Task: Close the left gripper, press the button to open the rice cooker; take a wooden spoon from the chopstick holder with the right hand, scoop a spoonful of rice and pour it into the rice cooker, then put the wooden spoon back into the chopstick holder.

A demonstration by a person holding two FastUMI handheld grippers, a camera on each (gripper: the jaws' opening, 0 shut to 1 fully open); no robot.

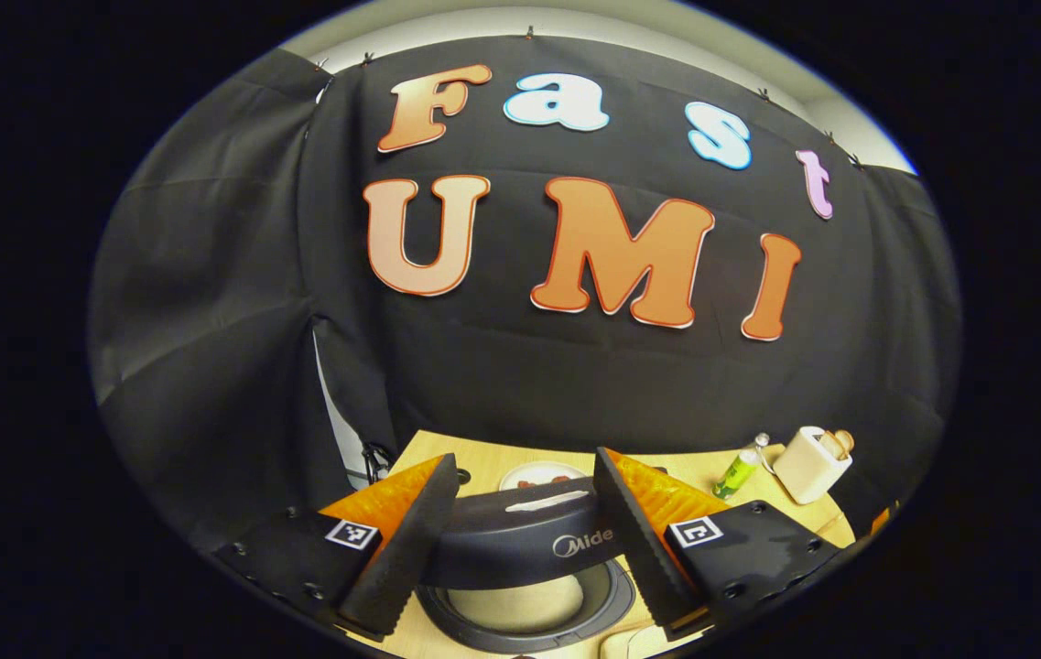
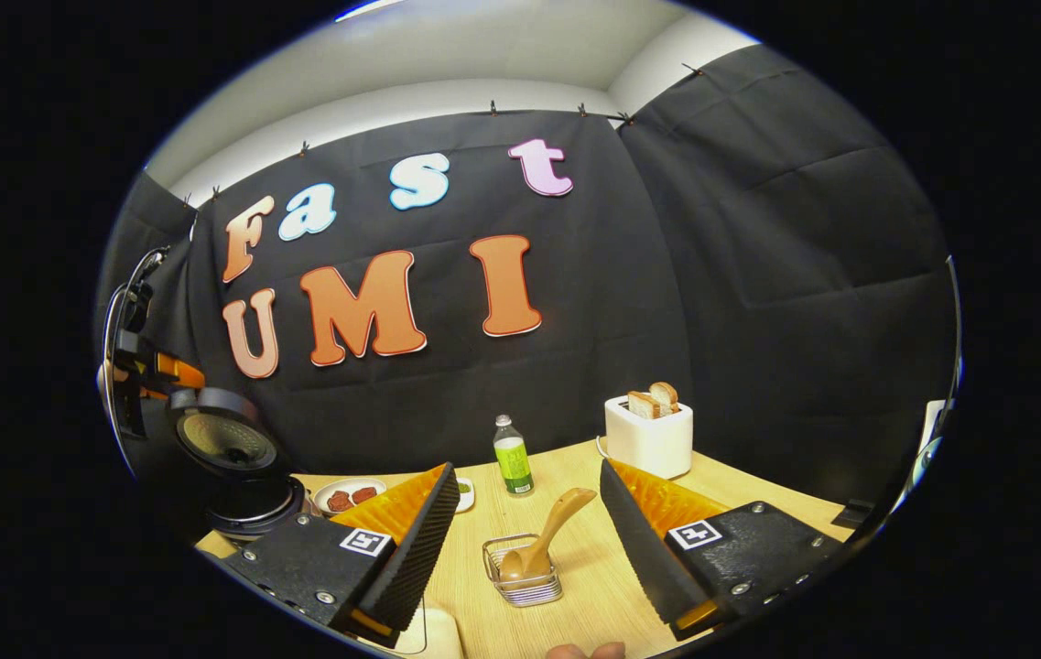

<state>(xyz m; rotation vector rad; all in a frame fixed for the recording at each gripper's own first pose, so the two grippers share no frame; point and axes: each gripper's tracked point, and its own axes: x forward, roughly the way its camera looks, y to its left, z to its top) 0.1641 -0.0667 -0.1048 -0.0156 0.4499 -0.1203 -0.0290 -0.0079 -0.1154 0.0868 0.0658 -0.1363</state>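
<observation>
My left tongs (image 1: 520, 540) are released, fingers spread wide, hanging over the rice cooker (image 1: 525, 567) w/ nothing between them. The cooker's lid (image 1: 520, 535) is up; below it, at 6 o'clock in the left gripper view, I see the inner pot (image 1: 515, 604), pale inside. Behind the lid sits a small plate (image 1: 540, 476) w/ dark reddish bits, prob. food, too small to tell.

My right tongs (image 2: 525, 540) are also released and hold nothing. Between the fingers in the right gripper view, at approx. 6 o'clock, the wire chopstick holder (image 2: 522, 577) stands on the wooden table (image 2: 593, 586), wooden spoon (image 2: 546, 540) in it, bowl down, handle leaning toward 1 o'clock. The tongs aren't touching it.

Green bottle (image 2: 512, 456) at 12 from the holder, white toaster (image 2: 648, 435) w/ bread slices at 2. At 9 o'clock in that view, the open cooker w/ the left gripper above it.
</observation>
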